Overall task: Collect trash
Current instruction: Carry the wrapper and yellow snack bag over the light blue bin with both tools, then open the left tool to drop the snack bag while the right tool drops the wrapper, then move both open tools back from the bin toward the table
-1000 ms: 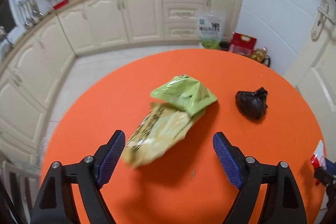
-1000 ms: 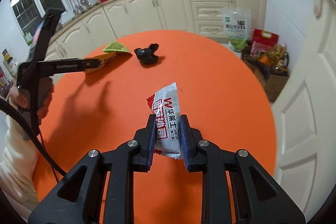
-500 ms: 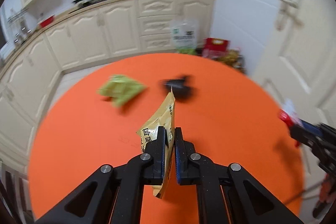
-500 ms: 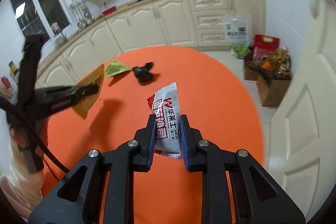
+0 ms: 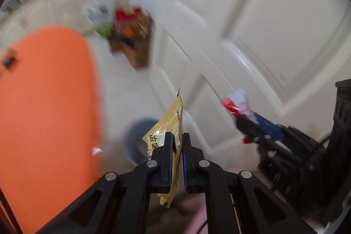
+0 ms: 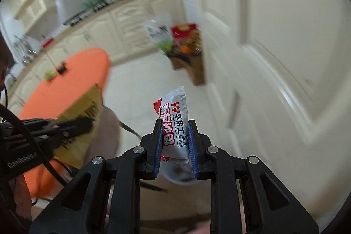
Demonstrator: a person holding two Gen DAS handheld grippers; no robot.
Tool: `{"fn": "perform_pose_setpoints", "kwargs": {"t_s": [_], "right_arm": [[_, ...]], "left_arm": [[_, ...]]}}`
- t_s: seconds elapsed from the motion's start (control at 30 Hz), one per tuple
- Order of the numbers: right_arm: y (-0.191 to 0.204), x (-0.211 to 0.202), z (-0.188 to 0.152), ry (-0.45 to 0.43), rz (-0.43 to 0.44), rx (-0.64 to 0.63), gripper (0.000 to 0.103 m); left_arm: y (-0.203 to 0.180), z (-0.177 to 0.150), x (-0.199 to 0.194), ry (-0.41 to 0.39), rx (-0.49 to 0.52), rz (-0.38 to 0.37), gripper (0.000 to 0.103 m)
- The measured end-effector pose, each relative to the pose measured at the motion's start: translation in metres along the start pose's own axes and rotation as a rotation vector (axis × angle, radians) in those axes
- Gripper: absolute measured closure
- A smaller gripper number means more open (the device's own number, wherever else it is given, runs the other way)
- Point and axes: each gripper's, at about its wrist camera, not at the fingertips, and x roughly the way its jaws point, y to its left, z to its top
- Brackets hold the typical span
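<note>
Our left hand-held gripper (image 5: 177, 137) pinches a yellow wrapper (image 5: 173, 122) upright, off the orange bench (image 5: 43, 102) and above a blurred grey bin (image 5: 136, 142) on the floor. Our right hand-held gripper (image 6: 175, 124) pinches a white-and-red sachet (image 6: 175, 122) in the air near a white door (image 6: 274, 36).

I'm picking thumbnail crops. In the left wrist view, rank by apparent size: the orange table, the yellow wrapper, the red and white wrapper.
1. orange table, by far the largest.
2. yellow wrapper, clamped in the left gripper, close to the camera.
3. red and white wrapper, smallest; it is blurred and farther off, so its true size is unsure.
</note>
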Motion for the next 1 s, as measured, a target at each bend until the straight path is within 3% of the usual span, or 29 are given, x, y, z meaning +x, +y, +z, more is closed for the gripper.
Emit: {"fn": "perform_pose_setpoints", "kwargs": {"t_s": [0.1, 0.3, 0.47, 0.57, 0.63, 0.7, 0.73, 0.77, 0.9, 1.0], "right_arm": [[-0.021, 0.016, -0.009, 0.051, -0.006, 0.016, 0.082], [-0.051, 0.091, -0.03, 0.221, -0.052, 0.043, 0.083], [-0.062, 0.153, -0.032, 0.319, -0.017, 0.051, 0.083], [-0.064, 0.182, -0.028, 0.349, 0.02, 0.063, 0.079], [-0.066, 0.191, -0.027, 0.356, 0.06, 0.075, 0.074], [-0.068, 0.197, -0.028, 0.358, 0.087, 0.09, 0.051], [-0.069, 0.198, -0.026, 0.353, 0.093, 0.094, 0.044], [-0.069, 0.198, -0.025, 0.352, 0.091, 0.097, 0.036], [-0.073, 0.189, -0.029, 0.358, 0.013, 0.094, 0.037], [-0.068, 0.154, -0.024, 0.318, -0.081, 0.055, 0.037]], "left_arm": [[-0.015, -0.007, 0.059, 0.092, 0.012, 0.042, 0.099], [0.005, -0.008, 0.164, 0.204, -0.043, 0.15, 0.099], [0.028, -0.007, 0.229, 0.276, -0.121, 0.194, 0.099], [0.041, 0.01, 0.252, 0.255, -0.126, 0.227, 0.094], [0.045, 0.015, 0.258, 0.269, -0.129, 0.23, 0.085], [0.047, 0.01, 0.259, 0.3, -0.131, 0.219, 0.053], [0.054, 0.013, 0.262, 0.3, -0.127, 0.224, 0.05], [0.055, 0.015, 0.262, 0.296, -0.12, 0.23, 0.049], [0.051, 0.019, 0.263, 0.301, -0.109, 0.234, 0.049], [0.027, 0.011, 0.246, 0.308, -0.06, 0.202, 0.049]]}}
